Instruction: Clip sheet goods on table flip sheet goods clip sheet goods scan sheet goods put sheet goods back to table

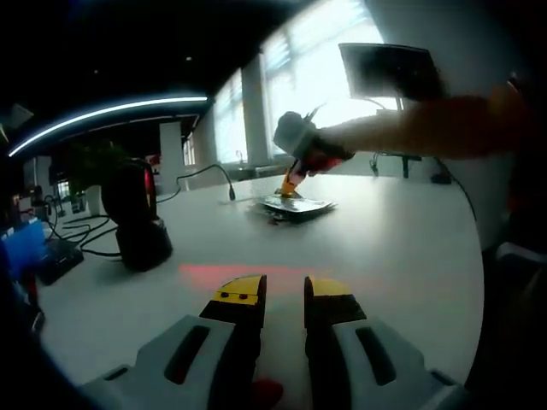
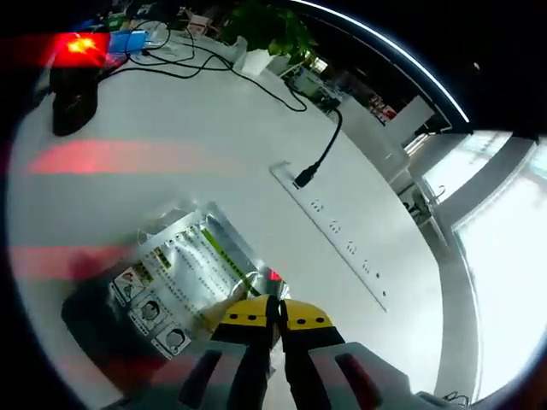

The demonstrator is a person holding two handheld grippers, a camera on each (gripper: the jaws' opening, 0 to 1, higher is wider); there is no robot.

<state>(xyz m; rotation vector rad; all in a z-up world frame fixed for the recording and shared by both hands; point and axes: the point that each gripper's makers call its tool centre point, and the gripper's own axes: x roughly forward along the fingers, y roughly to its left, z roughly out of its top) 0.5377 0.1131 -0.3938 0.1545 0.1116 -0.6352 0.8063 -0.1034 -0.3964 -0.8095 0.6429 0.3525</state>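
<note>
Spanning both views, the white surface (image 1: pixel 402 248) carries everything, with a red scan band falling across it. A power strip (image 2: pixel 329 226) lies far of the packet, one cable plugged in. The scanner (image 1: pixel 137 218) stands upright at left, its red light facing the open middle, presumably so a held packet can be passed before it. The packet (image 2: pixel 184 278), foil with printed panels up, lies flat except for the near edge. The right claw (image 2: pixel 265 318) is clamped on that edge, likely for lifting or flipping. The left claw (image 1: pixel 284 295) hovers low, jaws slightly apart, holding nothing, probably waiting to take over.
</note>
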